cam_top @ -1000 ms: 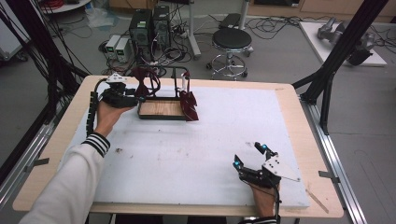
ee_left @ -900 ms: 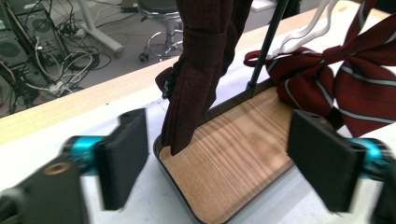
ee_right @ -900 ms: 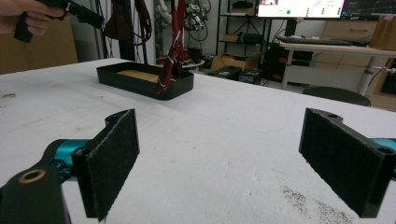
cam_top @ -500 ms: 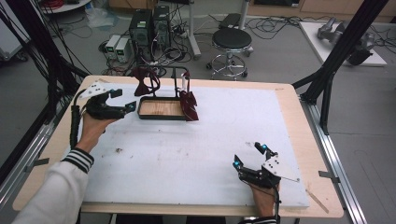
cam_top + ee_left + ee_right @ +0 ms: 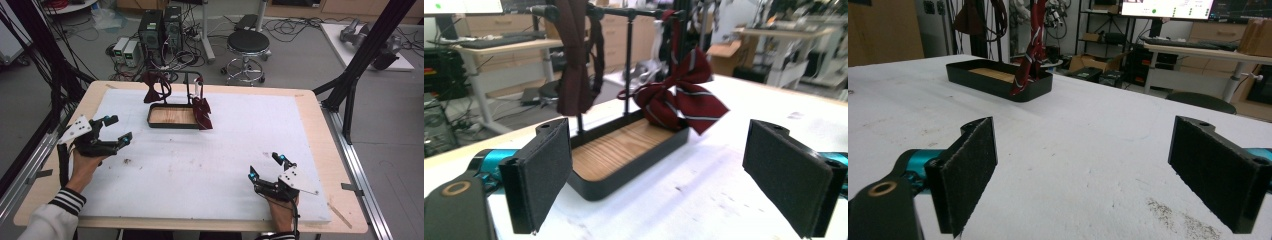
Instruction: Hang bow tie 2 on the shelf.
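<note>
Left gripper (image 5: 114,129) jaws just opened wide, empty, at 9 o'clock of rack (image 5: 176,116); dark bow tie (image 5: 156,86) hung. Right gripper (image 5: 267,167) wide, idle. Next: likely striped bow tie (image 5: 684,102).

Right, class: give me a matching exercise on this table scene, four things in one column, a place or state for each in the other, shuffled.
Things:
1. bow tie
2. dark tie
3. tray
4. left gripper

Places or states:
A. open, holding nothing
B. lies on the white mat, wooden floor inside
C. hangs from the rack's rail, above the tray's left end
D. red with pale stripes, draped over the tray's right rim

Pairs: 1-D, 2-C, 3-B, 4-A
</note>
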`<state>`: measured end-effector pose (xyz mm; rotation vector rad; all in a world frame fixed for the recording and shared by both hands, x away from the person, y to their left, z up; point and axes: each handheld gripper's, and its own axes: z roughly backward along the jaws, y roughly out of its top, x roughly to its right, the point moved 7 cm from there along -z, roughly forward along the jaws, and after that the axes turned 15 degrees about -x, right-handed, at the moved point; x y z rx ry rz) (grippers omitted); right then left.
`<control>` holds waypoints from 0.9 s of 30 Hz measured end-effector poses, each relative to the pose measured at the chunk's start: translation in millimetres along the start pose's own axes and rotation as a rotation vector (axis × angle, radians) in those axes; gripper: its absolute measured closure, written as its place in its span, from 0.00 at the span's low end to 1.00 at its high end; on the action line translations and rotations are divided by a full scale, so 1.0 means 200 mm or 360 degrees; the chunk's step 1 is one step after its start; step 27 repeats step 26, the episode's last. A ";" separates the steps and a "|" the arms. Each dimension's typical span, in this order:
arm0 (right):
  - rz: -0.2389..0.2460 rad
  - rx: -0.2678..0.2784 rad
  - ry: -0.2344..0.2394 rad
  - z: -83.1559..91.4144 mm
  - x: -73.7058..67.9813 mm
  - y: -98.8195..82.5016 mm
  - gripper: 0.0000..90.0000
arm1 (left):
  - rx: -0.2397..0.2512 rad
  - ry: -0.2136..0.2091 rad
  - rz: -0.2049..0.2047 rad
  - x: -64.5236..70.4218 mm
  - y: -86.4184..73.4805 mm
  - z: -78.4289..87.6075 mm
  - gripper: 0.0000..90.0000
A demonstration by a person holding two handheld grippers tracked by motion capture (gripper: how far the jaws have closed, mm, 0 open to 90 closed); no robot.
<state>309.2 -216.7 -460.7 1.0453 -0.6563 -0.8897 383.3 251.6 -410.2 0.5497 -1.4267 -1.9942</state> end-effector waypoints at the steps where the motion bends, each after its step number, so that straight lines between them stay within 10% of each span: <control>1: 0.0004 0.0012 -0.0006 0.00 0.00 0.00 0.13 | 0.0012 0.0001 0.0006 0.01 -0.02 0.01 0.14; 15: 0.0004 0.0020 -0.0016 0.01 0.00 0.00 0.13 | 0.0043 0.0138 0.0017 0.14 -0.28 0.11 0.14; 27: -0.0020 0.0020 -0.0022 0.01 0.01 0.00 0.13 | 0.0088 0.0172 0.0030 0.13 -0.28 0.12 0.15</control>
